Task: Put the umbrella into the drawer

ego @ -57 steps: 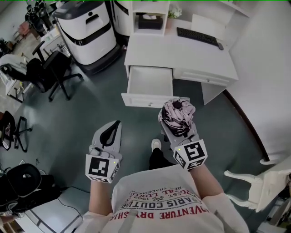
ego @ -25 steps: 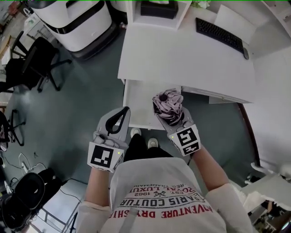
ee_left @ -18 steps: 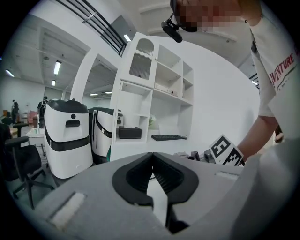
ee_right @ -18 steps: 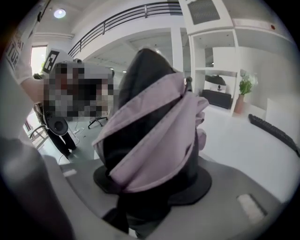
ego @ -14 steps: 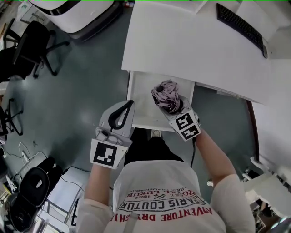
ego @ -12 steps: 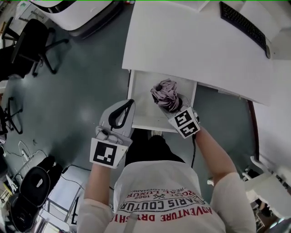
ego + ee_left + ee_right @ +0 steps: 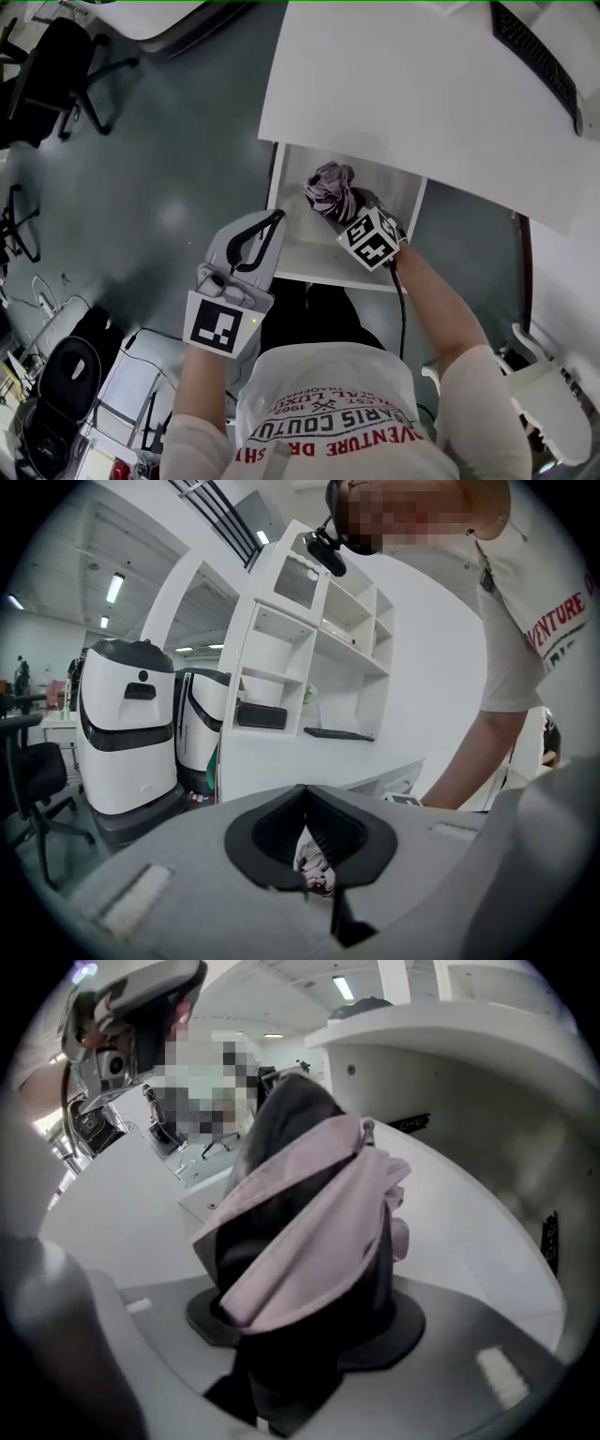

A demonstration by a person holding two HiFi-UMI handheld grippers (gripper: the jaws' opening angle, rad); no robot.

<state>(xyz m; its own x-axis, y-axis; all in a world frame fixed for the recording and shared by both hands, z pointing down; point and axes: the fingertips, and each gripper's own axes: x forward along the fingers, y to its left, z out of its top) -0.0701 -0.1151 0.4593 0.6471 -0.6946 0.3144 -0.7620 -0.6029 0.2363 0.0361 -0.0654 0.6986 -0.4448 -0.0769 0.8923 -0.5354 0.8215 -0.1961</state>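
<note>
The folded pink and black umbrella (image 7: 330, 187) is held in my right gripper (image 7: 339, 208), whose jaws are shut on its dark lower part. It tips steeply down inside the open white drawer (image 7: 278, 192) under the desk. In the right gripper view the umbrella (image 7: 309, 1232) fills the middle, rising from the right gripper (image 7: 309, 1326), with the drawer's inner wall (image 7: 487, 1138) behind it. My left gripper (image 7: 277, 217) hovers by the drawer's front left corner, shut and holding nothing. In the left gripper view the left gripper (image 7: 305, 789) shows its pads meeting at the tips.
The white desk (image 7: 394, 84) tops the drawer, with a black keyboard (image 7: 539, 56) at its far right. A black office chair (image 7: 56, 66) stands at the far left, a white chair (image 7: 553, 394) at the lower right. White machines (image 7: 127, 724) and shelves (image 7: 309, 639) stand beyond.
Both grippers have come down. The right one has tipped forward and carried the umbrella from above the drawer's front edge down into the drawer. The left stays shut beside it.
</note>
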